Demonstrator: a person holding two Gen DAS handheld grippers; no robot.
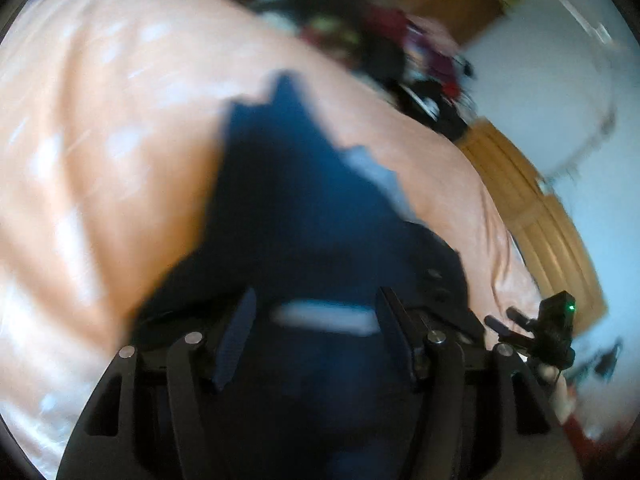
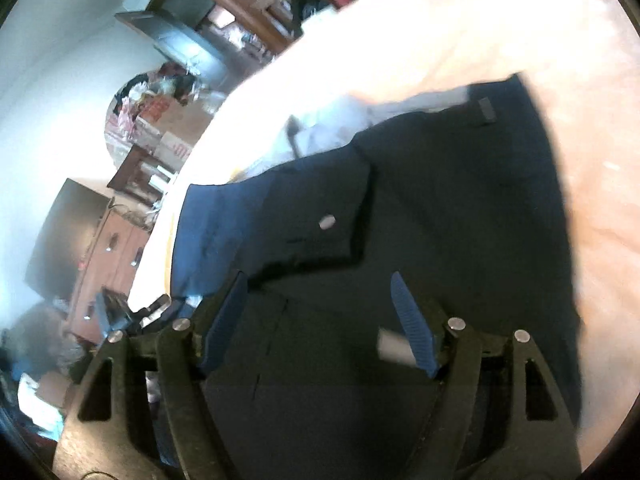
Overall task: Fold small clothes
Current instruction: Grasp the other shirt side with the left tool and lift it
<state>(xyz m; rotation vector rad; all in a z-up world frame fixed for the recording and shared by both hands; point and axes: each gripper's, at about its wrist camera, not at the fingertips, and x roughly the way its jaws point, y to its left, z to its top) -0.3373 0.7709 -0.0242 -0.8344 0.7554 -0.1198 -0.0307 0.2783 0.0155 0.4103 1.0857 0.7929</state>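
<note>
Close in, both views blur. Left gripper point(image 1: 316, 320): jaws spread wide over the navy garment point(image 1: 288, 200), nothing pinched. Right gripper point(image 2: 320, 304): likewise wide open above the same dark cloth, gripping nothing.

Risk, as I judge it: closing on this limp, layered fabric could catch one ply only, or drag it and skew the fold.

Garment is matte woven, small pale button point(image 2: 327, 222), lying on a soft peach bedspread point(image 1: 100, 140). Beyond, wooden furniture point(image 2: 116, 248), indistinct.
</note>
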